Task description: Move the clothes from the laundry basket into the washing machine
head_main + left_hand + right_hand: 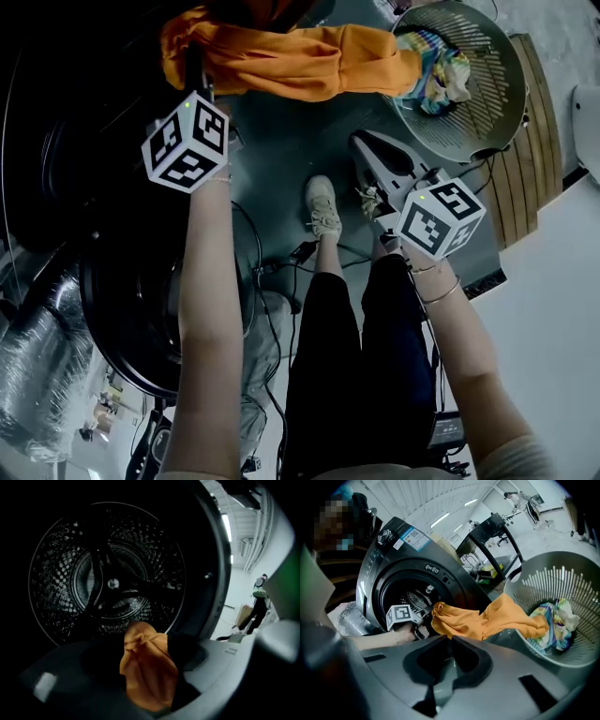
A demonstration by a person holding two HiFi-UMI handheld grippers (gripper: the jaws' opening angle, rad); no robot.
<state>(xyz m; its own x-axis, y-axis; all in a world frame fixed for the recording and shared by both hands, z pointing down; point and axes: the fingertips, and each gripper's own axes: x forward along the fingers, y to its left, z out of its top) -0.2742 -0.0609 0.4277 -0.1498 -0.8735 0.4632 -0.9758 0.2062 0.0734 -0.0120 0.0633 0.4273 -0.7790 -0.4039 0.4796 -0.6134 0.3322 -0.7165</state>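
- The right gripper (pixel 364 142) (pixel 451 638) is held back from the washing machine (pixel 393 550), out in front of its round opening. Its jaws are clenched together with nothing between them.
- The left gripper (pixel 195 64) (pixel 146 644) (pixel 427 617) is right at the washing machine's opening and points into it. Its jaws stand apart, released, with the bunched end of the orange cloth (pixel 300 61) (pixel 147 667) (pixel 497 618) lying between them.
- The orange cloth runs from the opening away from the washing machine, hanging clear of the floor.
- Its far end reaches over the rim of the laundry basket (pixel 506 94) (pixel 581 658), which stands just beside the washing machine's front, to the right in the right gripper view.
- In the basket the orange cloth meets a multicoloured cloth (pixel 436 75) (pixel 553 625).
- Deepest inside the washing machine, beyond the left gripper, is the perforated metal drum (pixel 117 583).
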